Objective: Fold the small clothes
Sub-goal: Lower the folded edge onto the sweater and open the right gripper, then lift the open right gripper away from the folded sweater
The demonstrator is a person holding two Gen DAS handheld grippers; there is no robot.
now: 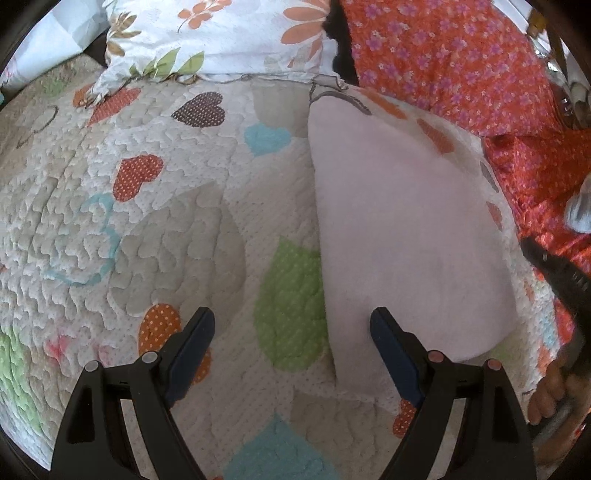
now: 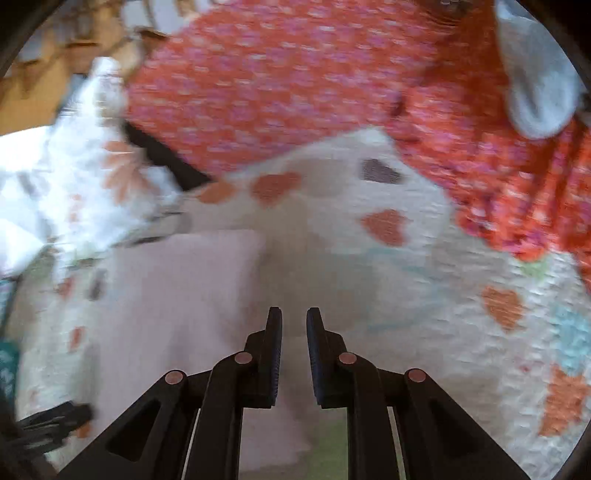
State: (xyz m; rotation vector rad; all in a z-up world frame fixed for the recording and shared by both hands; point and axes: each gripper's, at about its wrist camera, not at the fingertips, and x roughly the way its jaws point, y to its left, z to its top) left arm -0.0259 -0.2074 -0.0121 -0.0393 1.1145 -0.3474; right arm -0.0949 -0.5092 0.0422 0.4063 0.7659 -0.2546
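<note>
A pale pink folded cloth (image 1: 410, 236) lies flat on a heart-patterned quilt (image 1: 155, 229). My left gripper (image 1: 293, 325) is open and empty, just above the cloth's near left edge, its right finger over the cloth. In the blurred right wrist view the same pink cloth (image 2: 177, 295) lies to the left. My right gripper (image 2: 294, 325) hovers over the quilt (image 2: 424, 295) beside the cloth's right edge, its jaws a narrow gap apart with nothing between them. The right tool's black body (image 1: 557, 273) shows at the left wrist view's right edge.
An orange floral fabric (image 1: 461, 62) is heaped at the back right, also in the right wrist view (image 2: 295, 85). A white flower-print pillow (image 1: 221, 33) lies at the back. A grey-white sock (image 2: 535, 85) rests on the orange fabric.
</note>
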